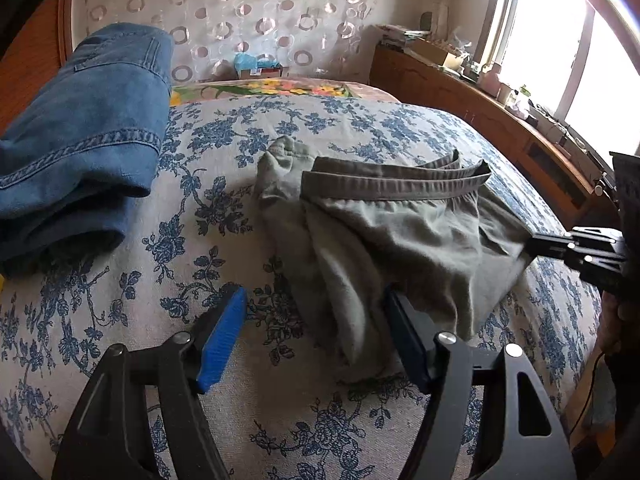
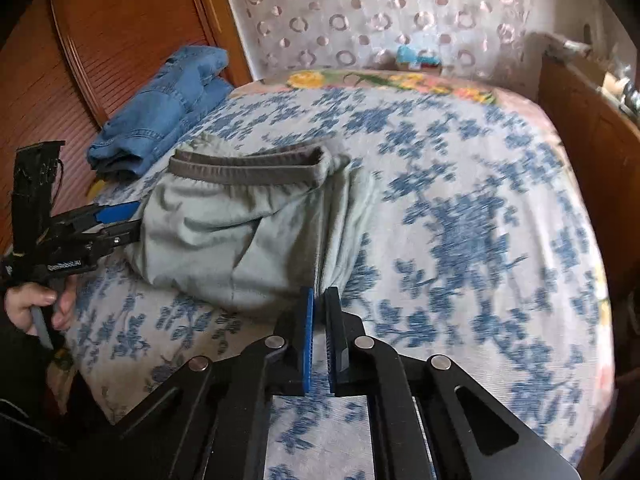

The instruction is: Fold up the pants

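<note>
Grey-green pants (image 1: 400, 236) with a dark elastic waistband lie folded on the flowered bed; they also show in the right wrist view (image 2: 224, 236). My left gripper (image 1: 316, 300) is open, jaws wide apart, its right finger under the near edge of the pants. In the right wrist view the left gripper (image 2: 132, 216) sits at the pants' left edge. My right gripper (image 2: 320, 294) is shut on the pants' near right edge. In the left wrist view the right gripper (image 1: 532, 242) pinches the pants' right side.
Folded blue jeans (image 1: 80, 152) lie at the bed's far left, also in the right wrist view (image 2: 160, 112). The blue-flowered bedspread (image 1: 200, 208) covers the bed. A wooden cabinet (image 1: 480, 108) with clutter runs along the window at right. A wooden wall stands at left.
</note>
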`<action>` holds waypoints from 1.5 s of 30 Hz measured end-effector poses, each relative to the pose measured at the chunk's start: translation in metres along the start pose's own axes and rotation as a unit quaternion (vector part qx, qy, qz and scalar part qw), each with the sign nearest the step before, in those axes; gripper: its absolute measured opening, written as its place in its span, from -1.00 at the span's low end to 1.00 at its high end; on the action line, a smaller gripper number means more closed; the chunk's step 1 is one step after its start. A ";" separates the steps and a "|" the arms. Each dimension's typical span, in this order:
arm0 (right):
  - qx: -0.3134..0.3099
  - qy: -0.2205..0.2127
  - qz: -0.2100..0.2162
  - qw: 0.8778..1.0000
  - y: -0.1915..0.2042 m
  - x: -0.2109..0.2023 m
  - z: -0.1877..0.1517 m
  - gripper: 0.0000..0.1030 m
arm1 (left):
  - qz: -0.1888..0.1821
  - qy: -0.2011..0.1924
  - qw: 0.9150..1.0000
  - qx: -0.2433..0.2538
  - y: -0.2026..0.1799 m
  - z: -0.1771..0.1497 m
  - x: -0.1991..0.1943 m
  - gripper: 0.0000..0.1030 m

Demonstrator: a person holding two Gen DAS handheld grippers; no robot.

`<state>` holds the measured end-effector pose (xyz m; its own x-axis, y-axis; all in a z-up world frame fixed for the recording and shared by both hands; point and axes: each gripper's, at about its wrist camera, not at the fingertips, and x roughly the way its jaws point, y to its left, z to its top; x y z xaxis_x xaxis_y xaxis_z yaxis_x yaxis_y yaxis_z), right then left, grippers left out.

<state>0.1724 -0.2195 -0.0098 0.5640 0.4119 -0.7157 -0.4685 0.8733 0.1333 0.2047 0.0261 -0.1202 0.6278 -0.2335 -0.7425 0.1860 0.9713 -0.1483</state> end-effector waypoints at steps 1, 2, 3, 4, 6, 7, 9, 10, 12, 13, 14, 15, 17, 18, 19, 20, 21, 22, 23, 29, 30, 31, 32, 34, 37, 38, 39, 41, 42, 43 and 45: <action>0.001 -0.005 -0.007 1.000 -0.002 -0.003 0.000 -0.91 | 0.000 0.000 1.000 0.001 -0.001 0.000 0.000 0.39; 0.007 -0.008 -0.009 1.000 -0.004 -0.005 -0.001 -0.91 | 0.001 0.001 1.000 0.003 -0.001 0.000 0.000 0.39; 0.010 -0.005 -0.010 1.000 -0.006 -0.004 -0.001 -0.91 | 0.001 0.001 1.000 0.003 -0.001 -0.001 0.000 0.40; 0.012 -0.005 -0.011 1.000 -0.008 -0.004 -0.002 -0.91 | 0.001 0.001 1.000 0.003 -0.001 -0.001 0.000 0.40; 0.019 0.000 -0.002 1.000 -0.010 0.000 -0.005 -0.91 | 0.001 0.001 1.000 0.003 -0.001 -0.001 0.000 0.40; 0.017 0.002 0.001 1.000 -0.008 0.001 -0.005 -0.91 | 0.001 0.001 1.000 0.003 -0.001 -0.001 0.000 0.40; 0.013 0.001 -0.002 1.000 -0.005 0.001 -0.004 -0.91 | 0.001 0.001 1.000 0.003 -0.001 -0.001 0.000 0.40; 0.015 -0.001 0.003 1.000 -0.005 0.001 -0.004 -0.91 | 0.001 0.001 1.000 0.003 -0.001 -0.001 0.000 0.40; 0.011 -0.001 0.003 1.000 -0.004 0.001 -0.001 -0.75 | 0.000 0.001 1.000 0.002 -0.001 0.000 0.000 0.40; 0.009 -0.003 -0.003 1.000 -0.003 0.001 0.001 -0.64 | 0.000 0.001 1.000 0.002 -0.001 0.000 0.001 0.40; 0.008 -0.006 -0.008 1.000 -0.003 0.001 0.002 -0.62 | 0.000 0.001 1.000 0.002 -0.001 0.000 0.001 0.40; 0.009 -0.009 -0.007 1.000 -0.004 0.001 0.005 -0.58 | 0.000 0.001 1.000 0.002 -0.001 0.000 0.001 0.40; 0.011 -0.011 -0.007 1.000 -0.005 0.005 0.011 -0.40 | 0.000 0.001 1.000 0.002 -0.001 0.000 0.001 0.40; 0.011 -0.014 -0.009 1.000 -0.004 0.006 0.014 -0.28 | 0.000 0.001 1.000 0.002 -0.001 0.000 0.000 0.40; 0.008 -0.017 -0.008 1.000 -0.003 0.008 0.017 -0.23 | 0.000 0.001 1.000 0.002 -0.001 0.000 0.000 0.40; 0.005 -0.017 -0.006 1.000 -0.003 0.012 0.019 -0.22 | 0.000 0.001 1.000 0.002 -0.001 0.000 0.000 0.40; 0.002 -0.015 -0.007 1.000 -0.001 0.017 0.022 -0.19 | 0.000 0.001 1.000 0.002 -0.001 0.000 0.000 0.40; -0.001 -0.013 -0.010 1.000 -0.001 0.022 0.023 -0.18 | 0.000 0.001 1.000 0.002 -0.001 0.000 0.000 0.40; -0.005 -0.010 -0.015 1.000 0.000 0.028 0.026 -0.17 | 0.000 0.001 1.000 0.002 -0.001 0.000 0.000 0.40; -0.023 -0.008 -0.038 0.999 0.003 0.048 0.029 -0.09 | 0.000 0.001 1.000 0.002 -0.001 -0.001 0.000 0.40; -0.026 -0.010 -0.041 0.999 0.005 0.049 0.030 -0.04 | 0.000 0.001 1.000 0.002 -0.001 -0.001 0.000 0.40; -0.027 -0.011 -0.044 0.999 0.006 0.051 0.030 0.00 | 0.000 0.001 1.000 0.002 -0.001 -0.001 0.000 0.40; -0.026 -0.011 -0.046 0.999 0.006 0.051 0.030 0.01 | 0.000 0.000 1.000 0.002 -0.001 -0.001 0.000 0.40; -0.024 -0.011 -0.046 0.999 0.006 0.052 0.030 0.05 | 0.001 -0.001 1.000 0.002 -0.001 0.000 -0.001 0.40; -0.028 -0.010 -0.047 0.998 0.007 0.051 0.030 0.10 | 0.000 -0.012 1.000 0.007 -0.004 0.008 -0.007 0.40; -0.029 -0.010 -0.049 0.998 0.008 0.051 0.029 0.10 | -0.004 -0.020 1.000 0.008 -0.005 0.013 -0.010 0.39; -0.029 -0.010 -0.048 0.998 0.007 0.051 0.029 0.10 | -0.009 -0.024 1.000 0.008 -0.005 0.016 -0.012 0.33; -0.028 -0.010 -0.046 0.999 0.006 0.050 0.029 0.11 | -0.017 -0.031 0.999 0.012 -0.007 0.027 -0.014 0.24; -0.028 -0.010 -0.046 0.998 0.006 0.050 0.029 0.11 | -0.017 -0.032 0.999 0.016 -0.009 0.032 -0.014 0.18; -0.028 -0.010 -0.045 0.999 0.005 0.050 0.029 0.11 | -0.018 -0.033 0.999 0.021 -0.010 0.036 -0.012 0.13; -0.027 -0.011 -0.044 0.999 0.005 0.050 0.029 0.11 | -0.024 -0.027 0.999 0.026 -0.011 0.044 -0.004 -0.01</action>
<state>0.2182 -0.1871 -0.0248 0.6185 0.3401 -0.7083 -0.4526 0.8911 0.0327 0.2332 0.0139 -0.0868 0.6566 -0.2827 -0.6992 0.2544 0.9558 -0.1475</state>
